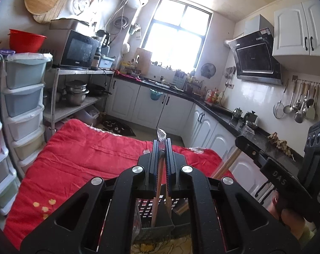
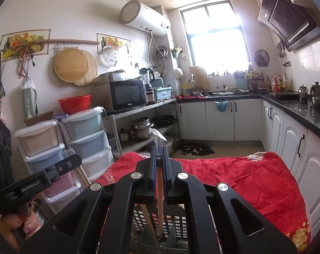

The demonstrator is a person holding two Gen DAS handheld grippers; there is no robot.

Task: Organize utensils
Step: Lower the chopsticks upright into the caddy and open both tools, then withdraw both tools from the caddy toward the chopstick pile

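At the bottom centre of the left wrist view, the left gripper [image 1: 162, 148] was seen clamped on a pair of wooden chopsticks [image 1: 159, 182] still partly in a clear wrapper [image 1: 161, 134], whose crumpled end stuck out past the fingertips; the sticks ran down between the jaws toward a dark slotted utensil basket [image 1: 155, 222] directly beneath, a hold that was judged to suit lowering them upright into it. In the right wrist view the right gripper [image 2: 159, 154] was likewise closed on a wooden chopstick [image 2: 160, 194] with clear wrapping [image 2: 157, 139] at its tip, and it was held over the same kind of perforated basket [image 2: 177, 222] at the lower centre. Each tool was caught at the edge of the other's picture: the letters "DAS" could be read on the right one at the lower right of the left view, and a small white marking, too blurred to be read with confidence, lay on the left one at the lower left of the right view. The basket was set on a red cloth [image 1: 79, 158] that covered the work surface, probably to protect it. Farther off, at the middle left, a microwave [image 2: 127, 95] carried a small logo that could not be made out, and ladles [image 1: 297, 105] were hung from a wall rail at the right, kept within reach of the counter.
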